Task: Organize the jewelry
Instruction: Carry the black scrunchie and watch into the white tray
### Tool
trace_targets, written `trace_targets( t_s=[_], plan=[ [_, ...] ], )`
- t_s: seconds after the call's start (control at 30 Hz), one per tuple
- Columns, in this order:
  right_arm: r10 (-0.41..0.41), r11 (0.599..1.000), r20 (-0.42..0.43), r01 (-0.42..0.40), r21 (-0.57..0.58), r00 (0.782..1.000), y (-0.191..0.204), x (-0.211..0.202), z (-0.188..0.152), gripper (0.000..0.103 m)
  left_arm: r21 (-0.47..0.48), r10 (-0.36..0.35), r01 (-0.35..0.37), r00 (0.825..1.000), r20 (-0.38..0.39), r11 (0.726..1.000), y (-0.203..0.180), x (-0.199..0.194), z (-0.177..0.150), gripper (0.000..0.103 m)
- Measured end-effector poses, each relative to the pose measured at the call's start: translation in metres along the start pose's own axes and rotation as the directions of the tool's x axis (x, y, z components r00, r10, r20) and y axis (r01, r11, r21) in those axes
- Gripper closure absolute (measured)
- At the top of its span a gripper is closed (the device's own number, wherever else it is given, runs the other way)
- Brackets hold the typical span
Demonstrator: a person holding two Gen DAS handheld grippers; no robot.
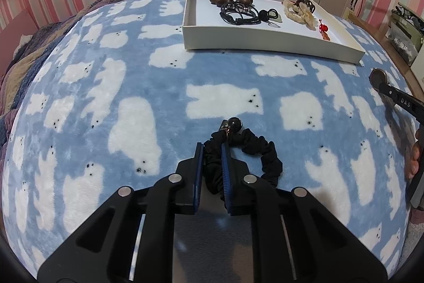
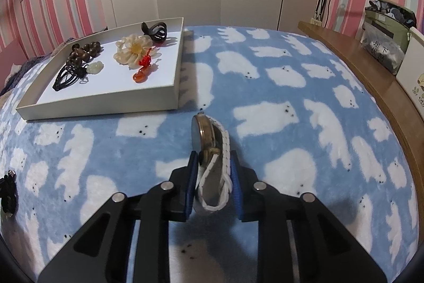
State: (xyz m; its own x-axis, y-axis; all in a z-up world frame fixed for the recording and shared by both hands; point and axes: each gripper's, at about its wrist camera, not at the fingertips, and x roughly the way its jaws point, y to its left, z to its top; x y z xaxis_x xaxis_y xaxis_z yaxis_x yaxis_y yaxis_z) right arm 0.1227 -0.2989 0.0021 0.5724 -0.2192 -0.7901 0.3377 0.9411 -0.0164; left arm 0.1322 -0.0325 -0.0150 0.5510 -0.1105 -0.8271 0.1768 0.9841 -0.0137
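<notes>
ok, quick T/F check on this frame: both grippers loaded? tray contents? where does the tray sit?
1. The left gripper is shut on the black scrunchie. True.
2. The right gripper is open, holding nothing. False: it is shut on the white-strap watch.
3. The white tray holds no items. False: the brown bead bracelet, the cream flower piece and others lie in it.
4. The tray sits on the blue bear-print blanket. True.
</notes>
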Motion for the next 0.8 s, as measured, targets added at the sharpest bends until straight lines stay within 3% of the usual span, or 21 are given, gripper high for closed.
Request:
trace_targets(
  t_s=[0.53, 0.8],
  plan=[
    [0.003, 1.000, -0.034, -0.003, -0.012, 0.999, 0.004, 0.017, 0.004, 0.076, -0.013, -0.001, 0.001, 1.000, -0.010, 1.000, 0.001, 0.003, 0.000, 0.092],
    [0.028, 1.000, -0.008, -0.028, -0.003, 1.000, 0.004, 0.013, 0.005, 0.082, -0.019, -0.002, 0.003, 1.000, 0.008, 1.000, 0.002, -0.002, 0.000, 0.093]
  ],
)
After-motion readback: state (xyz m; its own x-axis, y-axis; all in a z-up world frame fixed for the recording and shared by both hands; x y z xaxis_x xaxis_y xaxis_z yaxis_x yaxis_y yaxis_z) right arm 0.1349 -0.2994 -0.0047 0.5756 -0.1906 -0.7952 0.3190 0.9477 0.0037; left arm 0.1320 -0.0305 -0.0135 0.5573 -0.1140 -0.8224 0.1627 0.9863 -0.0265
